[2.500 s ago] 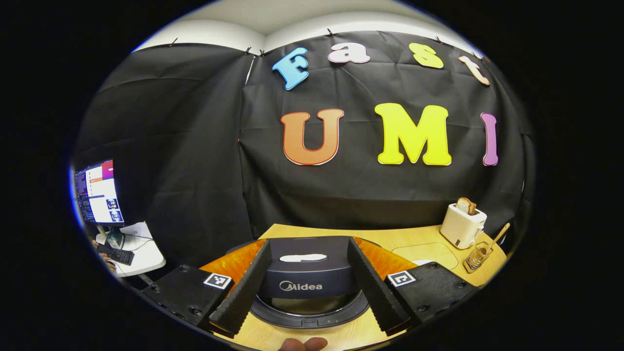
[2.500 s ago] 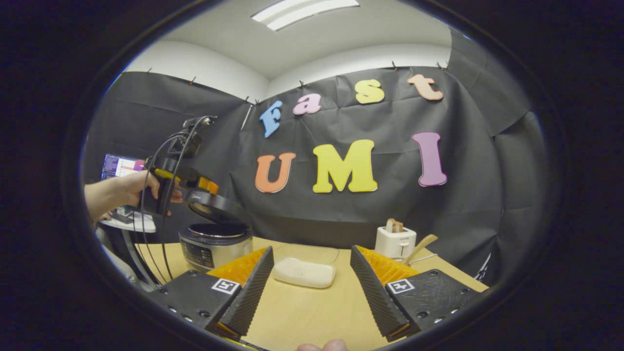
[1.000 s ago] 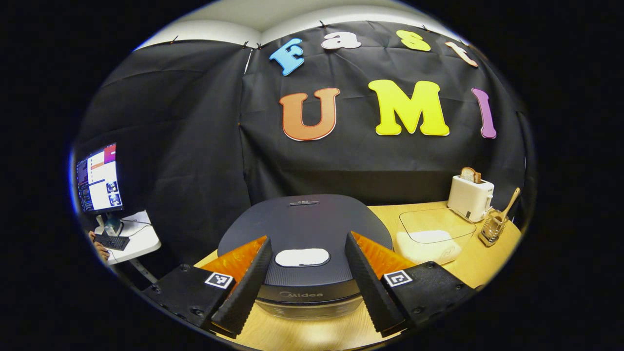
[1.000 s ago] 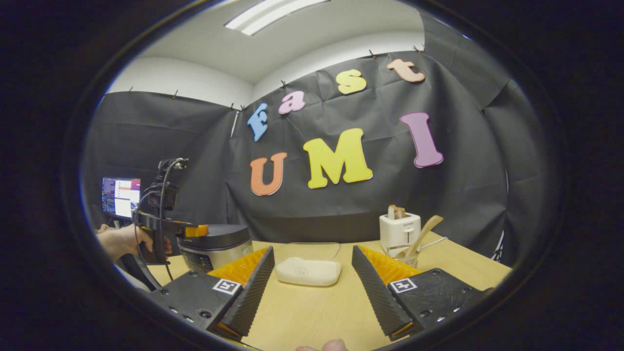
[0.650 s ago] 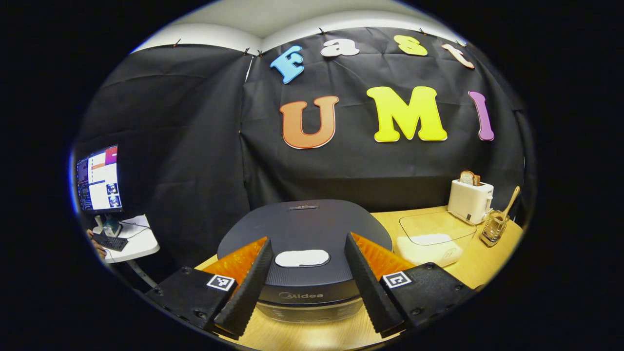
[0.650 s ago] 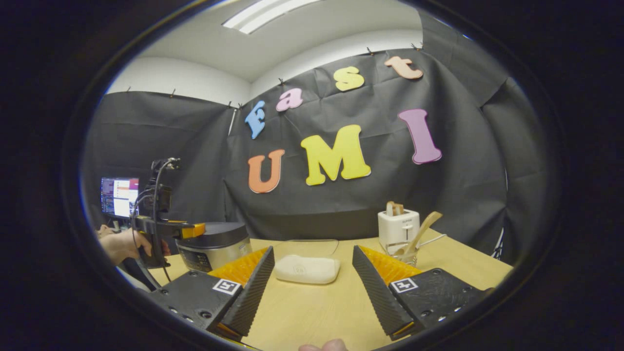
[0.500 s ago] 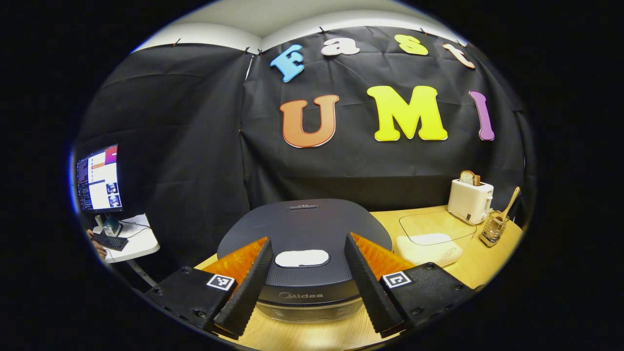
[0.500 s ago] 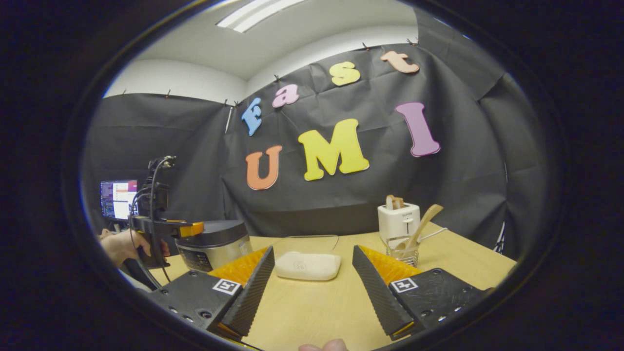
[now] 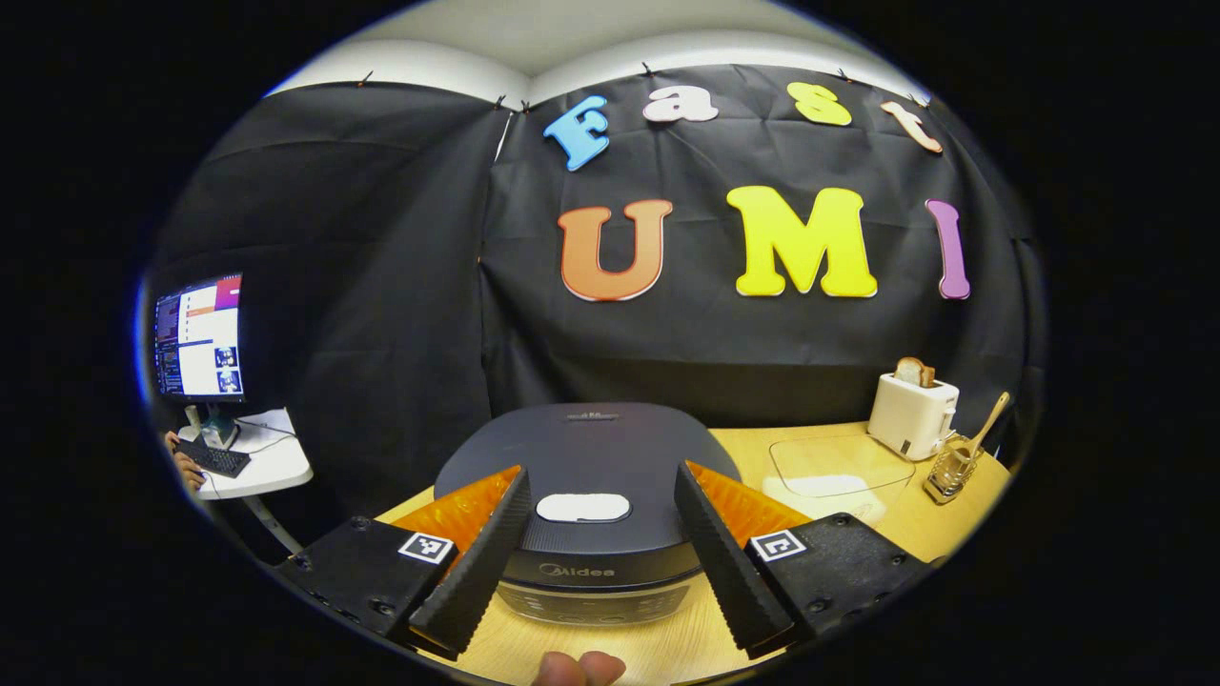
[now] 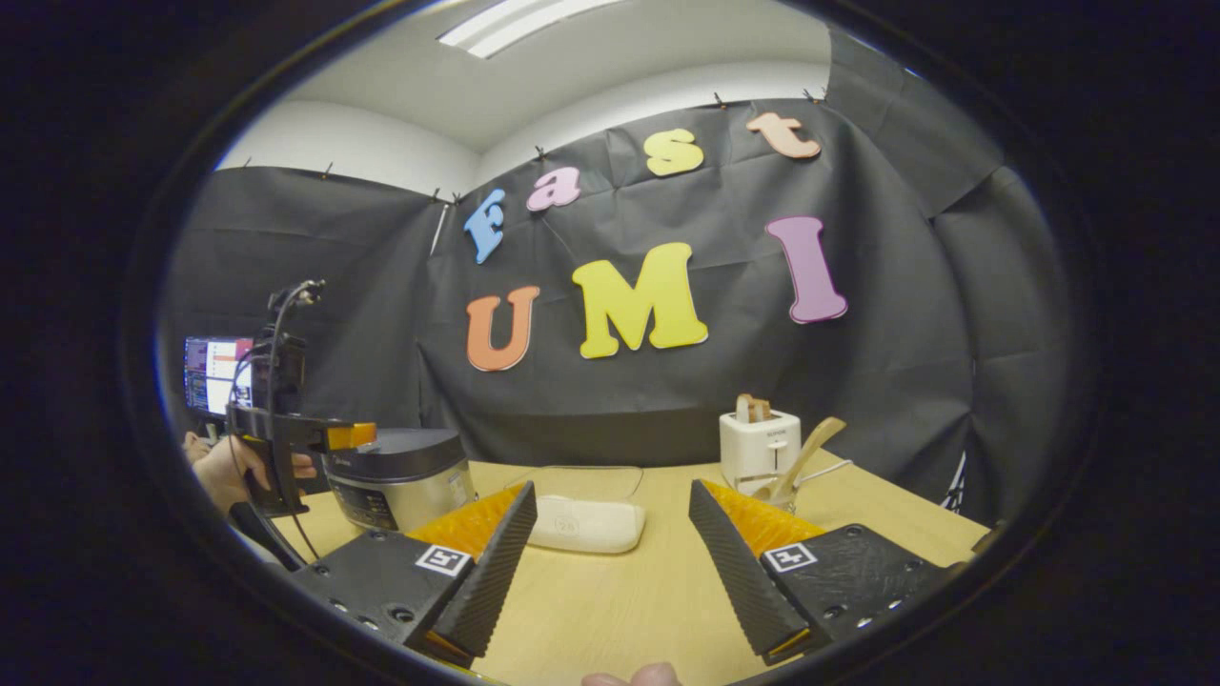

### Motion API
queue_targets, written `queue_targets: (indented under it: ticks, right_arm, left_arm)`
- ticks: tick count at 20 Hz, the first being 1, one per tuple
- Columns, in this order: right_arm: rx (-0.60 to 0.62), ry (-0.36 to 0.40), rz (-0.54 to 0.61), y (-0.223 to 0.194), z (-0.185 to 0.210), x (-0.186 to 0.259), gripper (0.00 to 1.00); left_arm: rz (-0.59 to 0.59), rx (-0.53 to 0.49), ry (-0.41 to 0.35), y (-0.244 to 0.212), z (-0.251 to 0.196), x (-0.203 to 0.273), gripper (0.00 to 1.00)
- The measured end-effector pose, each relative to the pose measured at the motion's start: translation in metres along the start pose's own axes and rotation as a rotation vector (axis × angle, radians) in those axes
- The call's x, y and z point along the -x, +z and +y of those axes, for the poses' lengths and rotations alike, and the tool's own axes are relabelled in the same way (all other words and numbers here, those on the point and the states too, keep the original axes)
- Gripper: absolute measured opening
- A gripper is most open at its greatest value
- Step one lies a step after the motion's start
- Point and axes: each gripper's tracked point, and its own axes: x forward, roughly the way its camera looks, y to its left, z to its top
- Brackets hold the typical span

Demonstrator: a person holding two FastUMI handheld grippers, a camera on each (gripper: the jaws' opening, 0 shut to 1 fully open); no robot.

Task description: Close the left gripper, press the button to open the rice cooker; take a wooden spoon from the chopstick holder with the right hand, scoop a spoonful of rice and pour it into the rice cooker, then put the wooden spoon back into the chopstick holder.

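While both grippers point(image 9: 591, 557) point(image 10: 610, 562) gape empty, we judge the wooden spoon point(image 10: 803, 459) light and stiff, best pinched on its handle.

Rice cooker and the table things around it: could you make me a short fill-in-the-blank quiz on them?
1. The rice cooker lid is ___.
2. The left gripper has its fingers ___.
3. The wooden spoon stands in the chopstick holder beside the ___.
4. A slice of ___ sticks up from the white appliance.

Missing words: closed; open; toaster; bread
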Motion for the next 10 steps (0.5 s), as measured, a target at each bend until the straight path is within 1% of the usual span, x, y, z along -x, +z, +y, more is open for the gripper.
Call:
queue_targets:
  ticks: [1, 2, 5, 8, 9, 10]
  right_arm:
    - [0.008, -0.004, -0.007, 0.004, 0.0, 0.0, 0.95]
    - [0.015, -0.008, -0.017, 0.008, 0.0, 0.0, 0.95]
    - [0.04, -0.031, -0.04, 0.021, 0.001, -0.004, 0.95]
    - [0.046, -0.07, -0.098, 0.038, 0.001, 0.001, 0.95]
    - [0.044, -0.083, -0.108, 0.04, 0.001, 0.002, 1.0]
    - [0.042, -0.092, -0.115, 0.041, 0.002, 0.003, 0.91]
  left_arm:
    - [-0.026, -0.007, 0.0, 0.01, -0.004, 0.007, 0.97]
    - [-0.046, -0.007, -0.006, 0.016, -0.008, 0.016, 0.96]
    - [-0.12, -0.01, -0.067, 0.037, -0.035, 0.043, 0.96]
    - [-0.153, -0.018, -0.104, 0.036, -0.05, 0.069, 0.96]
    - [-0.154, -0.015, -0.116, 0.034, -0.055, 0.076, 0.96]
    - [-0.152, -0.018, -0.128, 0.03, -0.059, 0.082, 0.96]
